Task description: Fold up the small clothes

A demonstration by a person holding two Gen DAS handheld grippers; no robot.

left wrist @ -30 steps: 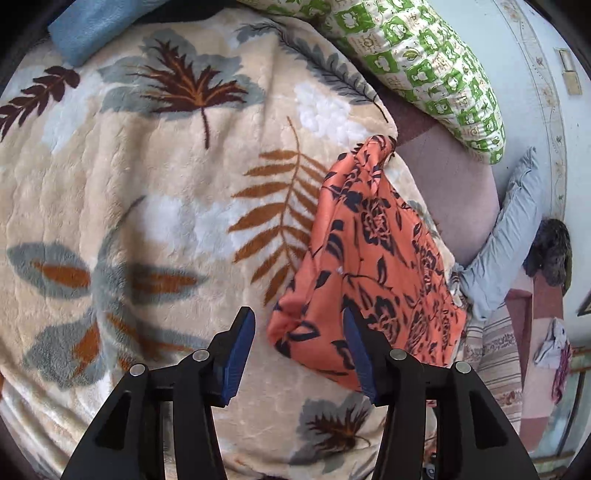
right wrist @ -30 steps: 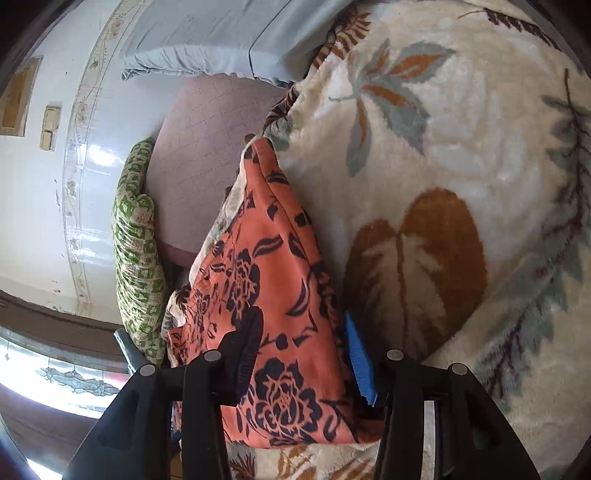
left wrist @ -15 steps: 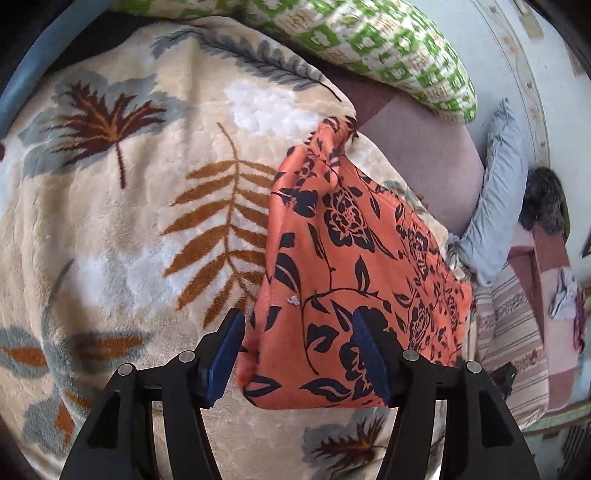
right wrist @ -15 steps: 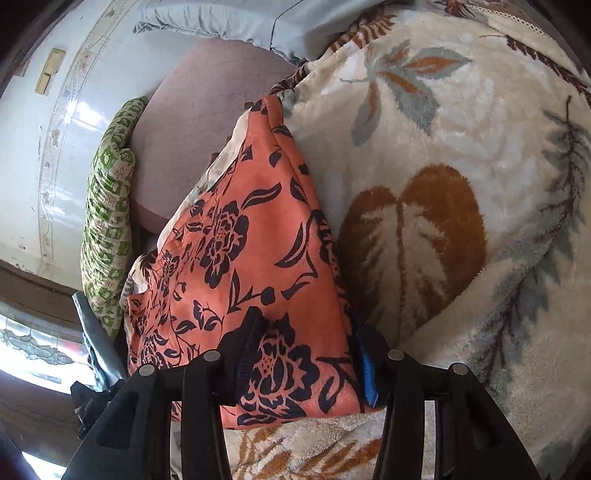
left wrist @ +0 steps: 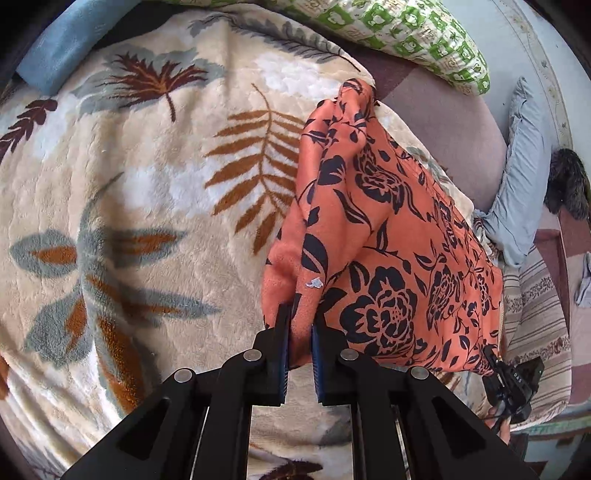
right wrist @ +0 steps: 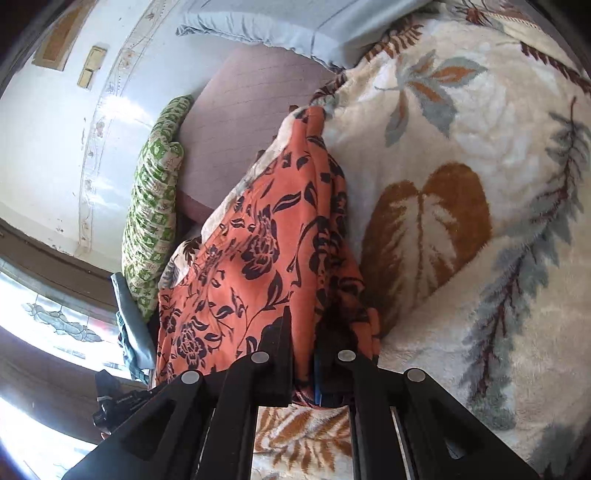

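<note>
Orange floral-print garment (left wrist: 384,236) lies on the leaf-patterned fleece blanket (left wrist: 140,192) of the bed, running from 6 o'clock toward 1 o'clock in the left wrist view. Left gripper (left wrist: 300,334) has just closed its jaws and now pinches the near left corner; right gripper (right wrist: 303,354) has just done likewise on the near edge of the same cloth.

Risk: thin, slippery fabric may slide out of either pinch if lifted unevenly; the far end is bunched and could drag, spoiling the fold.

Surroundings: green patterned pillow (left wrist: 417,33) at 1 o'clock, grey pillow (left wrist: 524,166) at 3 o'clock. Neither obstructs.
</note>
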